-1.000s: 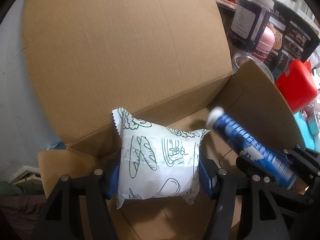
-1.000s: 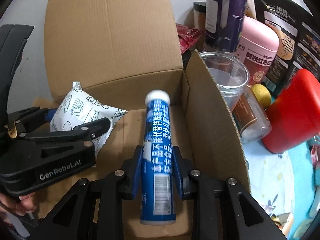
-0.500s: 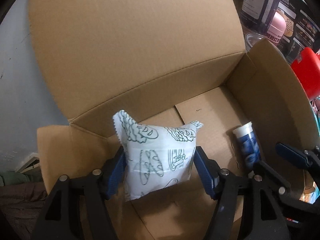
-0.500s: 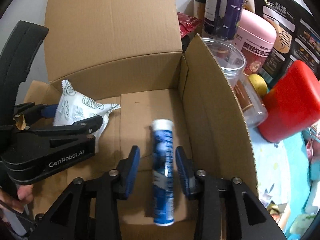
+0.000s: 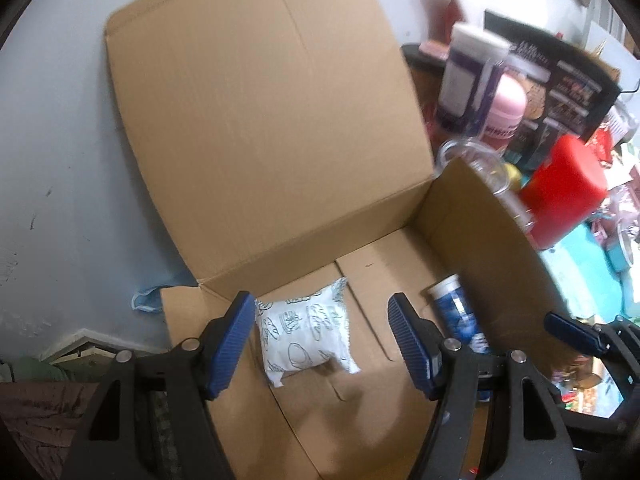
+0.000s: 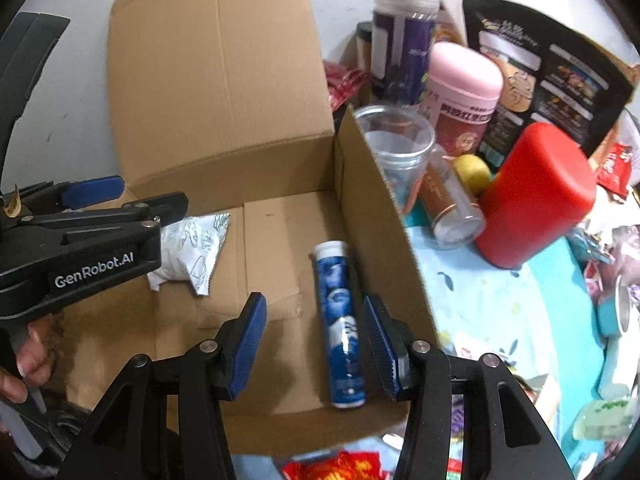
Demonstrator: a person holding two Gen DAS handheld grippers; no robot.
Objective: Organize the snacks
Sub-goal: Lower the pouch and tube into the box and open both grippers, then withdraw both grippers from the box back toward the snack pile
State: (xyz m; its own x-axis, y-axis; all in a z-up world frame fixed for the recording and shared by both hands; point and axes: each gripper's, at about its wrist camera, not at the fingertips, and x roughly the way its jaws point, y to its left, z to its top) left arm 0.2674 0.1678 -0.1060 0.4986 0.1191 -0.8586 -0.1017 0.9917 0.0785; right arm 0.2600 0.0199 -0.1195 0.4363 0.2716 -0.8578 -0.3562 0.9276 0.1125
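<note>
Left wrist: blue tube (image 5: 456,312) against cardboard box (image 5: 500,248) wall.

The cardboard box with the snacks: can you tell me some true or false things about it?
1. The white packet lies on the floor of the cardboard box. True.
2. The left tool is squeezing the packet. False: it is open and the packet lies free.
3. The blue tube lies by the box's right wall. True.
4. The right tool grips the tube. False: it is open.
5. The red container is inside the box. False: it stands outside.
</note>
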